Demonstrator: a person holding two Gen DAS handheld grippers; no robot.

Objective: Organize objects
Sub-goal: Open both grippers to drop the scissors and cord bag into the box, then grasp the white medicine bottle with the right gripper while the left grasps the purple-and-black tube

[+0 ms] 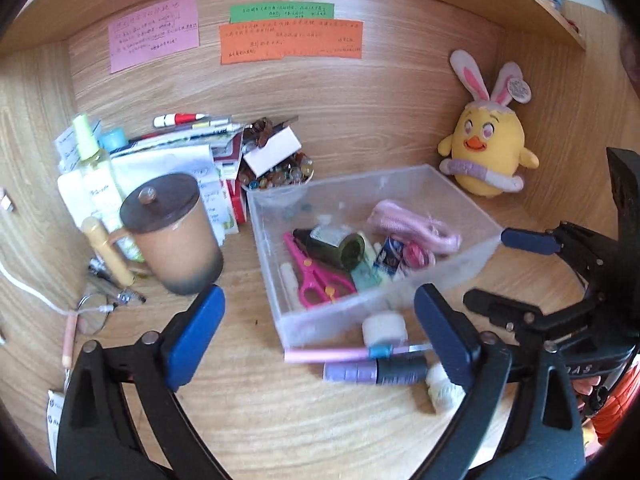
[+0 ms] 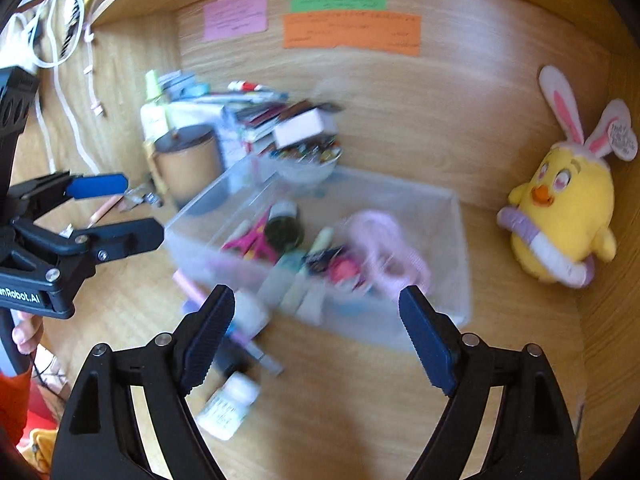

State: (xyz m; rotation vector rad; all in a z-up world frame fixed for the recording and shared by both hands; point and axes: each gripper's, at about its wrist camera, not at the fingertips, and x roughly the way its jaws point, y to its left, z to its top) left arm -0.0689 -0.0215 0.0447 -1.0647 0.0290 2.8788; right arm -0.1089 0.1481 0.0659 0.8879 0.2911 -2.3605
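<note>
1. The wooden desk [image 1: 256, 420] sits inside an alcove with a back wall across the top of both views and side panels at the left and right edges. The barest stretch of desk is the lower middle of the left wrist view.
2. A clear plastic bin [image 1: 280, 300] sits mid-frame, open at the top. It holds pink scissors [image 1: 316, 276], a dark green bottle [image 1: 336, 244], a pink cord [image 1: 416, 224] and smaller items too jumbled to name.
3. A yellow plush chick [image 1: 486, 148] with rabbit ears leans in the right corner, apart from the bin.
4. A brown lidded mug [image 1: 176, 236] stands left of the bin, in front of a pile of papers and boxes [image 1: 188, 152] at the upper left.
5. Just in front of the bin's near wall lie a purple marker [image 1: 372, 372], a pink pen [image 1: 332, 355] and a white roll [image 1: 384, 326]. A white pill bottle [image 2: 230, 406] lies nearer the lower edge of the right wrist view.
6. The left gripper [image 1: 320, 334] has its jaws spread wide with nothing between the pads. The marker and pen lie close to its right finger.
7. The right gripper [image 2: 318, 338] also has its jaws apart and empty, just short of the bin's near wall. The view is blurred.
</note>
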